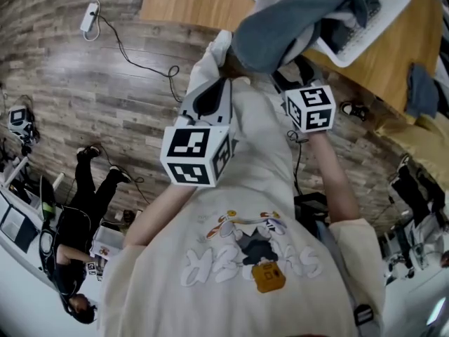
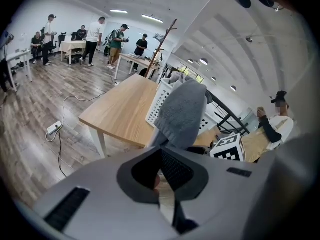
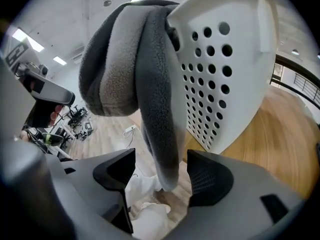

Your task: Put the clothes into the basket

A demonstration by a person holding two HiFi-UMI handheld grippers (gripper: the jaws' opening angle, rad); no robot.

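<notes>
Fleece fills the top of the head view: a grey fleece garment (image 1: 280,27) lies bunched over the rim of the white basket (image 1: 365,37) on the wooden table (image 1: 189,2), partly spilling outside it. The left gripper (image 1: 223,72) and right gripper (image 1: 291,79) both sit just below that overhang.

In the left gripper view the jaws are pressed together. A pale strip (image 2: 167,199) shows in the seam, and I cannot tell whether it is cloth. The garment hangs ahead, against the basket's perforated wall.

In the right gripper view the jaws stand apart with the garment's hanging fold between them, its tip level with the pads. Neither pad visibly presses on it.

The garment looks soft, light and limp, and thick enough for the pads to bite without slipping. It will likely sag and drag, so the doubled hanging fold, taken well above its tip, seems the best hold for lifting it over the rim.
</notes>
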